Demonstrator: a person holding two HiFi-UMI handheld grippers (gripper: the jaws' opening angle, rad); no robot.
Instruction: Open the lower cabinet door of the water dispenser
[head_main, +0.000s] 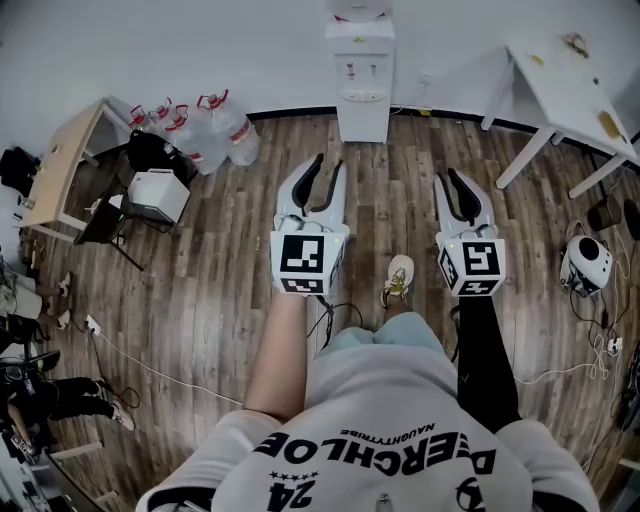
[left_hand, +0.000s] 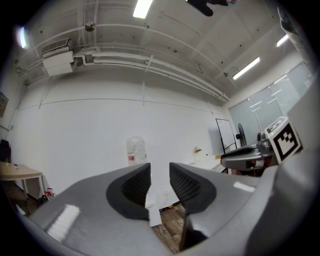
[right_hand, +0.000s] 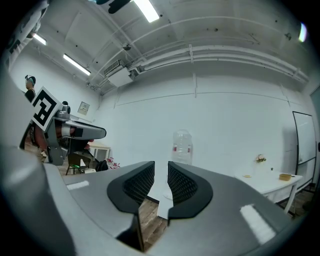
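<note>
The white water dispenser (head_main: 361, 80) stands against the far wall, its lower cabinet door (head_main: 362, 120) closed as far as I can see. Both grippers are held level, well short of it, over the wooden floor. My left gripper (head_main: 322, 165) points at it with its jaws apart and nothing between them. My right gripper (head_main: 450, 180) is to the right, its jaws a little apart and empty. In the left gripper view the dispenser's bottle (left_hand: 136, 151) shows above the gripper (left_hand: 160, 172). In the right gripper view the bottle (right_hand: 182, 147) stands above the gripper (right_hand: 161, 172).
Several water jugs (head_main: 205, 130) sit left of the dispenser. A white table (head_main: 565, 85) stands at the right, a wooden desk (head_main: 65, 165) at the left, with a white box (head_main: 155, 195) near it. Cables and a round white device (head_main: 586, 262) lie on the floor.
</note>
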